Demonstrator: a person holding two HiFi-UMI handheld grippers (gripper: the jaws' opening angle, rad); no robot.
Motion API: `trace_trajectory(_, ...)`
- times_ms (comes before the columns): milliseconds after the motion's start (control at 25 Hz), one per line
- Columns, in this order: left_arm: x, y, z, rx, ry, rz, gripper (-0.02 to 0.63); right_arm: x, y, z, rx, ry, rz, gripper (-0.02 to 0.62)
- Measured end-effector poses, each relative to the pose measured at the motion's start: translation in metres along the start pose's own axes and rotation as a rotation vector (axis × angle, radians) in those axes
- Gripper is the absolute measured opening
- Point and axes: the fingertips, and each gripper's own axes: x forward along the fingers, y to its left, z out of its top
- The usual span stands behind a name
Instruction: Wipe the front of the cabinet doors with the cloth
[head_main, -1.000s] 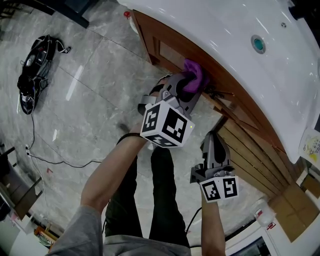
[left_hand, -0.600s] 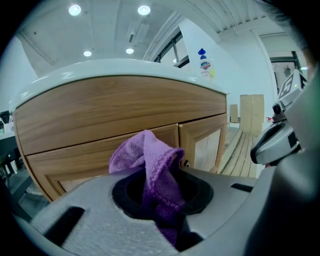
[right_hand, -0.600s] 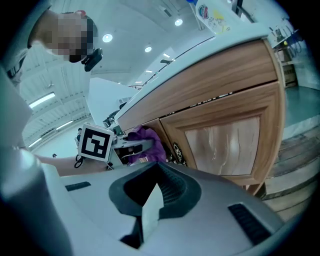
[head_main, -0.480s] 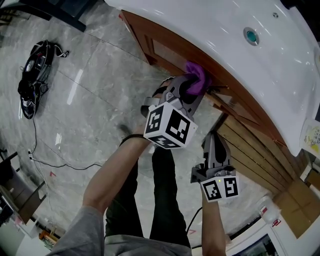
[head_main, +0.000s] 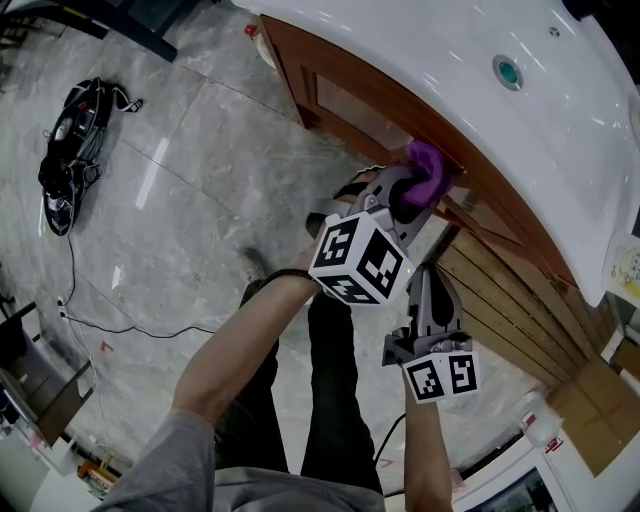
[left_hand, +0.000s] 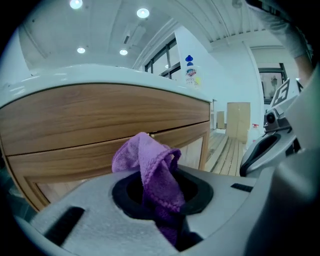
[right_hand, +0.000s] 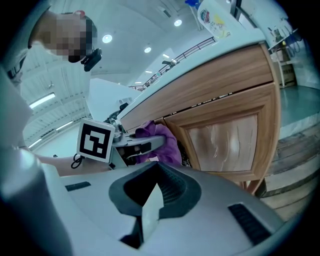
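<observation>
Here, the cloth (head_main: 426, 182), a purple terry rag, is pinched in my left gripper (head_main: 412, 195), whose jaws are closed on its bunched middle. A loose fold stands up ahead of the jaws and meets the wooden cabinet doors (head_main: 345, 100) just under the white countertop (head_main: 470, 110).

I judge the cloth light, soft and limp. It will fold and drag rather than slide as a pad, so the hold belongs deep in the bunch, with enough left free in front to press flat on the wood.

My right gripper (head_main: 428, 285) hangs lower, near the slatted floor boards, apart from the doors. Its jaws are together with nothing between them.

The left gripper view shows how the cloth (left_hand: 150, 167) sits in the jaws, and the seam running across the wood behind it. It does not show contact clearly. The right gripper view shows that from the side: the cloth (right_hand: 162, 137) against the frame, beside a panelled door (right_hand: 225, 137) that the head view foreshortens.
</observation>
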Motion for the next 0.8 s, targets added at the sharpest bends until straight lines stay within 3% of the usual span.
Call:
trace_trajectory(320,-0.031,-0.010,0.000,-0.063,-0.031,0.014,0.071,0.002,0.004,0.008,0.009,-0.014,-0.016,0.008)
trace_trajectory(600,-0.079,0.002,-0.007,-0.175,-0.064,0.100,0.071,0.009,0.020,0.010,0.023,-0.028,-0.007,0.008)
trace_trajectory(800,-0.104,0.012,-0.013,-0.208,-0.055,0.139,0.071,0.018,0.035,0.009,0.033,-0.027,0.013,0.008)
